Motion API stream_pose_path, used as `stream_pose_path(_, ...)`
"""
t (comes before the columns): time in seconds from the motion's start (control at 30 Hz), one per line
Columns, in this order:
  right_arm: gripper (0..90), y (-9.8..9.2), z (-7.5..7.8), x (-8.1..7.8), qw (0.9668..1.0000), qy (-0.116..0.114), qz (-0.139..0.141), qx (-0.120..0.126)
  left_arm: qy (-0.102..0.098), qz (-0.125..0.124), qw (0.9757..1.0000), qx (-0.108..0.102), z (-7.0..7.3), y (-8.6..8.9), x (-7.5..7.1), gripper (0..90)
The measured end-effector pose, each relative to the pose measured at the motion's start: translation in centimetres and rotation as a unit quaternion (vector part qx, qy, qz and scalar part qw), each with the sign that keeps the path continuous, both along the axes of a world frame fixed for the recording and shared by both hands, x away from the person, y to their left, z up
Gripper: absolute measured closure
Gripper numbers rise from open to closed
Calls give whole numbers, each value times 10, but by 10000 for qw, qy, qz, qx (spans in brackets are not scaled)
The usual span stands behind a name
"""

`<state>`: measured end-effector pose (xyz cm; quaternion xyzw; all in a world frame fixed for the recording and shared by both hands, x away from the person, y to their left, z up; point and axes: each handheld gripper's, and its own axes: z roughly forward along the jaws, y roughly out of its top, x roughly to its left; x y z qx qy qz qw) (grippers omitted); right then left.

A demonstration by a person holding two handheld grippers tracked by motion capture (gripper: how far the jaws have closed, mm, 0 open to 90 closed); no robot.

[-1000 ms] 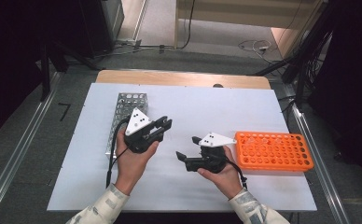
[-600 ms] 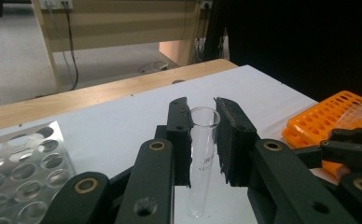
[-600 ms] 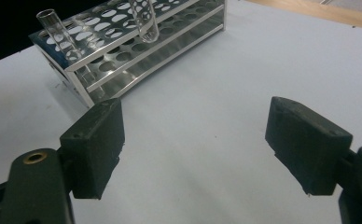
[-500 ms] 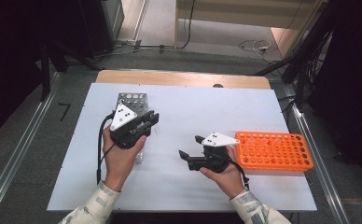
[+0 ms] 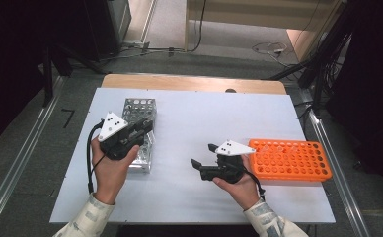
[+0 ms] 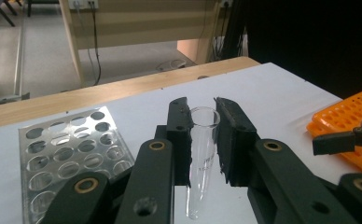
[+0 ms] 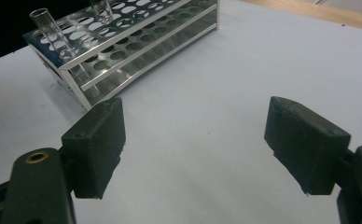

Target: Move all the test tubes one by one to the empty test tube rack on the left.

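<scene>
White desk [image 5: 189, 123] on grey floor, dark surroundings. Left hand-held gripper [image 6: 202, 135] clamps a clear tube [image 6: 200, 154], its tip cut off; right hand-held gripper [image 7: 195, 144] gapes wide, empty.

Two hand-held grippers over a white bench [image 5: 189, 113], seen from above.
Left hand-held gripper [image 5: 147, 126] above the metal rack [image 5: 140, 106]; right hand-held gripper [image 5: 204, 155], jaws apart, just beside the orange rack [image 5: 290, 160]; racks well apart.
</scene>
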<state>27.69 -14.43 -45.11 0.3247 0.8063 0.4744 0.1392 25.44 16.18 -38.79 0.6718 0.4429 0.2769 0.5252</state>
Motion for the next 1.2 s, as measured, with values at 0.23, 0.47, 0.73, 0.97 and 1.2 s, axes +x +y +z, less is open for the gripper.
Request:
stream_pose_path(0.23,194,-3,1,0,10000,3,-17,7,122,102,9998,90,-5,9,-6,764)
stream_pose_path(0.47,196,-5,1,0,10000,-6,-47,10,172,149,9997,123,-13,14,-10,764)
stream_pose_path(0.73,199,-6,2,-1,10000,-14,-39,11,202,186,9991,308,-21,10,-12,764)
stream_pose_path(0.97,200,-5,2,-1,10000,-28,-33,-7,291,224,9982,480,-30,7,-13,763)
stream_pose_path(1.2,201,-5,1,-2,10000,-26,-36,-21,488,252,9965,629,-37,4,-15,763)
